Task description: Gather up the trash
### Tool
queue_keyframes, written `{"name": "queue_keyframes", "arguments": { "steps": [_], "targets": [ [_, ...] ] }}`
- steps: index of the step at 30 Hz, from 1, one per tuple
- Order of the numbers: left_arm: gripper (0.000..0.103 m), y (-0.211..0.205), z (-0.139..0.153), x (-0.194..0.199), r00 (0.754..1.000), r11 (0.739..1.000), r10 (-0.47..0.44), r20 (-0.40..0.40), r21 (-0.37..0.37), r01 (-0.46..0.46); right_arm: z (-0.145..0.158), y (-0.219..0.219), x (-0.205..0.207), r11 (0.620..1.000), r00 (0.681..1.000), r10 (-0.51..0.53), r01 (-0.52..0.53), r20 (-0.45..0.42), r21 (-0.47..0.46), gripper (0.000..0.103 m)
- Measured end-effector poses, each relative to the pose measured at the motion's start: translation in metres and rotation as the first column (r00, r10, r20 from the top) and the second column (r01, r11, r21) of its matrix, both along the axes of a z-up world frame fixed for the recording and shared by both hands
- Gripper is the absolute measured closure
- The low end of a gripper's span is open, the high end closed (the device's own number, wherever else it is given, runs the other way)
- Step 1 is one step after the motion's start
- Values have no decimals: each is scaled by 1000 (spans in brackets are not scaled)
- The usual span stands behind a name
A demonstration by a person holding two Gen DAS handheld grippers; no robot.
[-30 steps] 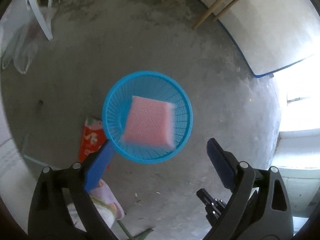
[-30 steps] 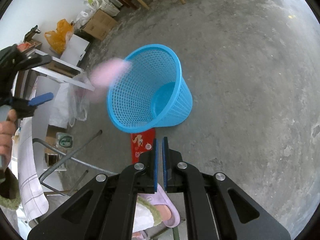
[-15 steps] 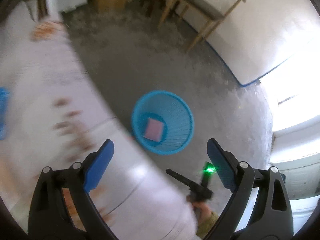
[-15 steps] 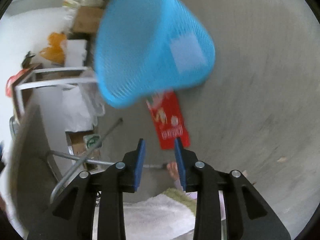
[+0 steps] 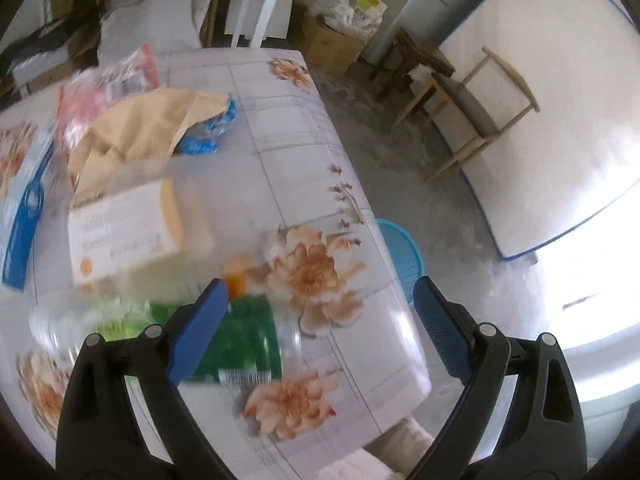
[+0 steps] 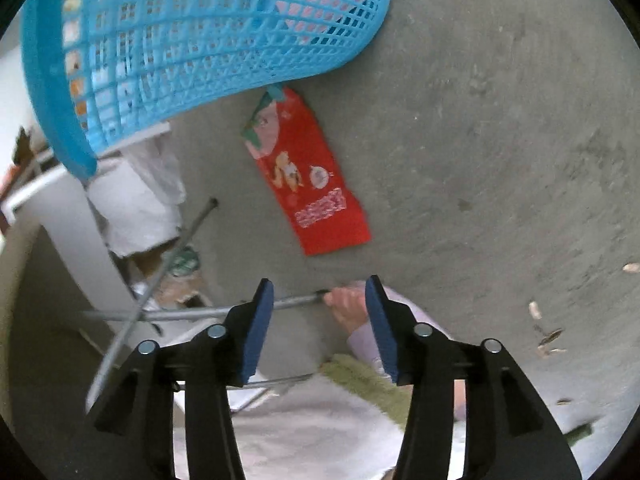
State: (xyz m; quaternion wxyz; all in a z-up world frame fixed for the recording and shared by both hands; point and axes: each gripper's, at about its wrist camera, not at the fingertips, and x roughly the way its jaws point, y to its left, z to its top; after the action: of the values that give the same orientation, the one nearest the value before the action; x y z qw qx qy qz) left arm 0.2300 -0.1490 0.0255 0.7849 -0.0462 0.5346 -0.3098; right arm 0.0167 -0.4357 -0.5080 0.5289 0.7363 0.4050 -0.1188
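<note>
My left gripper stands wide open and empty above a floral-topped table. On the table lie a white and orange box, a tan paper bag, a crumpled blue wrapper, a pink packet and a green-labelled clear bottle just under my left finger. The blue mesh basket peeks out past the table's edge. My right gripper hangs low over the floor, jaws opening, nothing between them. Ahead of it lies a red wrapper beside the basket, which holds a pink item.
A blue tool lies at the table's left edge. Boxes and bags and wooden chairs stand behind. In the right view a person's foot in a lilac slipper, metal table legs and small scraps are on the concrete floor.
The pink item fell into the basket. My left gripper swung up from the basket to over the table. My right gripper sank toward the floor and went from shut to open.
</note>
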Motion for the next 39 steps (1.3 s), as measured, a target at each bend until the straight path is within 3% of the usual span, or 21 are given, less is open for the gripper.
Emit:
{"name": "queue_keyframes", "arguments": {
  "steps": [6,11,23,26,32,39],
  "targets": [
    [13,15,0,-21,1000,999,-17,0,-38,17,-41,8,8,981,995,-99,97,6,167,53],
    [13,24,8,-21,999,999,-31,41,-41,33,-77,18,38,967,997,-74,81,-38,242,53],
    [13,36,13,-9,998,1000,7,57,-30,-6,-123,28,76,964,987,-28,69,-161,255,53],
    [13,37,9,-9,999,1000,10,52,-22,-9,-128,28,76,956,987,-56,97,-154,276,48],
    [13,40,3,-7,999,1000,23,41,-14,-23,-128,27,81,953,991,-52,85,-122,291,49],
    [13,37,5,-9,998,1000,18,53,-11,-17,-133,30,86,954,992,-39,73,-122,290,69]
  ]
}}
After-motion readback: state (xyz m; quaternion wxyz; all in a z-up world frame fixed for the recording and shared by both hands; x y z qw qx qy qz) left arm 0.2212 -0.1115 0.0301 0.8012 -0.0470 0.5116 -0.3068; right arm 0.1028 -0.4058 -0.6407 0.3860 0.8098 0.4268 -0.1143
